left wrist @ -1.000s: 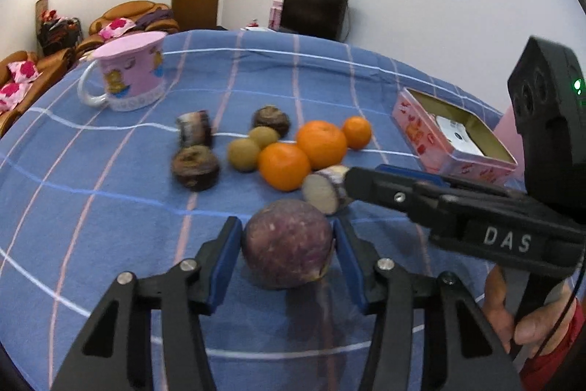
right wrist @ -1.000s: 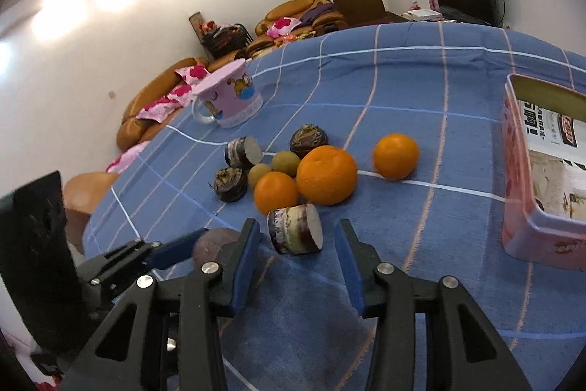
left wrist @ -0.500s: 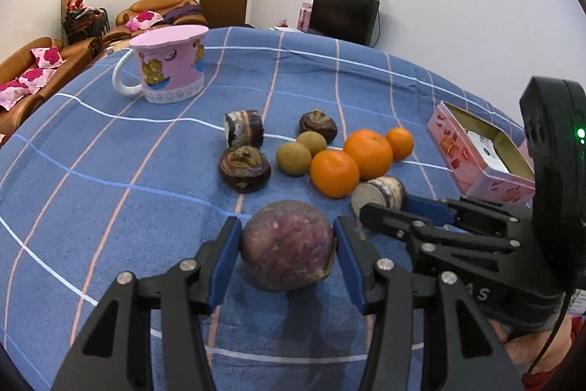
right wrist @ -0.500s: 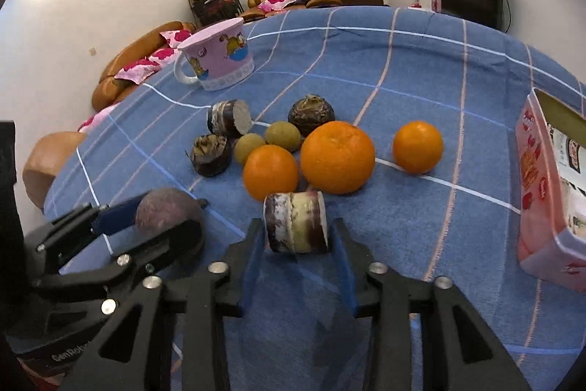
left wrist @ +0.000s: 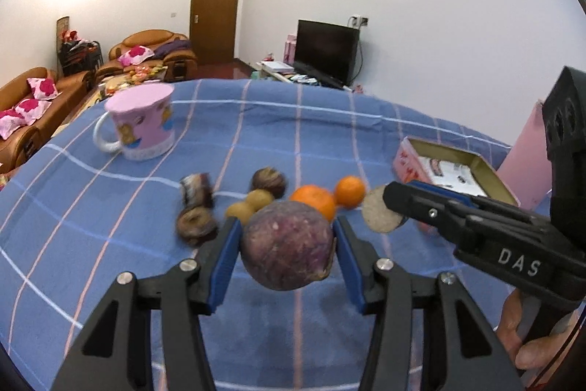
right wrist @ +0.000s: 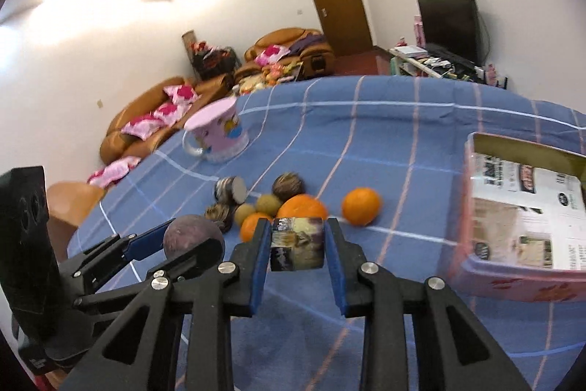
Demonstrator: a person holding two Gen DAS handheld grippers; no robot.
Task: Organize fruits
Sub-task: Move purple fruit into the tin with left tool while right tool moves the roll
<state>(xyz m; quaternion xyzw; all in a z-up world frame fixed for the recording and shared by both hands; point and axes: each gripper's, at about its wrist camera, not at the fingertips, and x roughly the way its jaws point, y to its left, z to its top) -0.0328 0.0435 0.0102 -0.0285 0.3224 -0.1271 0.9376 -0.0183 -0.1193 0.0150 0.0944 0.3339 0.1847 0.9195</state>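
The left gripper (left wrist: 287,240) has its blue fingers (left wrist: 225,259) clamped on either side of a round purple fruit (left wrist: 287,246), carrying it clear above the blue checked cloth (left wrist: 110,226) that covers the surface; the right gripper (right wrist: 297,244) has its fingers (right wrist: 335,259) pressed narrow against the two flanks of a short cut cylinder piece (right wrist: 296,242) with dark skin and a pale cut face, likewise off the cloth; in the left wrist view that piece shows beside the purple fruit, to its right, the two apart. Behind them on the cloth lies the rest of the cluster: a large orange (right wrist: 302,206) touching a smaller orange (right wrist: 252,224), a lone orange (right wrist: 360,206) just to the right, two small yellow-green fruits (right wrist: 267,204) side by side, and three dark brown pieces (right wrist: 289,185) around them. A pink mug (left wrist: 141,121) stands well apart at the far left; an open pink tin (right wrist: 476,266) with printed paper inside sits at the right.
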